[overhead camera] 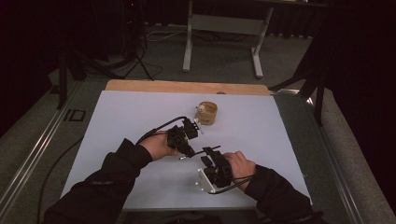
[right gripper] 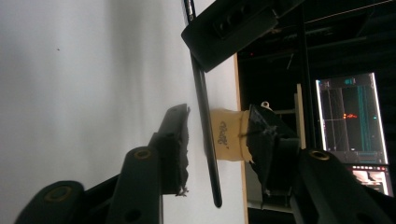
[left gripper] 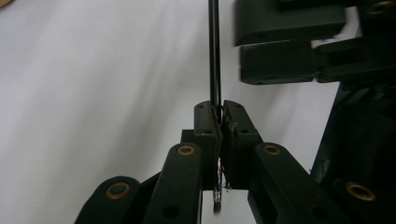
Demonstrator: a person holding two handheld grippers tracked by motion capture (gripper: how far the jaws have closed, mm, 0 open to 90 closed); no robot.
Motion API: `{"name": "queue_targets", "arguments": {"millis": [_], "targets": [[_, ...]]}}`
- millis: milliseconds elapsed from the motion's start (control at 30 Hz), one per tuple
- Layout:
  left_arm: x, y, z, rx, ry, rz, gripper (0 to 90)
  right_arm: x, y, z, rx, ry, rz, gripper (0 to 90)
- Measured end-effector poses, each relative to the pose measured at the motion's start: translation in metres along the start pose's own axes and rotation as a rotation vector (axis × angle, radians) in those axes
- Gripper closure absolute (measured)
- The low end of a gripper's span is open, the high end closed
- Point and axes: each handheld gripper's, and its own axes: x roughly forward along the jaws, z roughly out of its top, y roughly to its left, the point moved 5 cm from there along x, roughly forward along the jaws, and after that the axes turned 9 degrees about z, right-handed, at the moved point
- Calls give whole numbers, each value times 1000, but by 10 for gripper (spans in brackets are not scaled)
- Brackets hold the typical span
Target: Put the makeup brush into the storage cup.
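Now thin black rod point(left gripper: 214, 56) clamped between left gripper point(left gripper: 219, 122) jaws.

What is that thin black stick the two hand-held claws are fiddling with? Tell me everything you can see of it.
The thin black stick is a slim, straight, glossy dark rod, like a fine brush or pen. The left gripper is shut on it near one end, where a small dark tuft shows below the jaws. Its other end lies between the open jaws of the right gripper, untouched. It hangs above the white table.
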Motion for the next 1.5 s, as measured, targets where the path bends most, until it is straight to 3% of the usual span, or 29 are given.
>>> {"name": "queue_targets", "arguments": {"millis": [433, 600, 733, 800, 900, 1067, 1200, 1267, 1367, 1433, 1467, 1500], "targets": [[-3, -8, 5, 34, -35, -12, 862, 11, 1, -4, -59, 41, -21, 771], [-2, -9, 6, 31, -37, -29, 860, 13, 3, -6, -80, 50, 4, 848], [-5, -6, 5, 48, -122, -36, 825, 13, 2, -9, -44, 43, 18, 852], [-12, -1, 6, 29, -192, -29, 778, 12, -1, -10, 11, 27, 37, 852], [-22, 8, 5, -11, -258, 5, 746, 10, -4, -13, 72, 11, 62, 853], [-41, 22, -1, -93, -377, 41, 676, 9, -9, -17, 126, -4, 96, 853], [-53, 32, -11, -165, -479, 75, 591, 4, -17, -22, 219, -37, 139, 855], [-58, 37, -18, -205, -518, 83, 578, 2, -22, -24, 279, -62, 164, 855], [-64, 43, -27, -251, -563, 101, 493, 0, -32, -29, 428, -113, 212, 855], [-68, 46, -35, -280, -581, 119, 488, -3, -39, -33, 524, -151, 255, 855], [-68, 46, -35, -280, -581, 119, 488, -3, -39, -33, 524, -151, 255, 855], [-71, 49, -42, -296, -612, 142, 488, -4, -43, -35, 557, -163, 266, 855]]}}
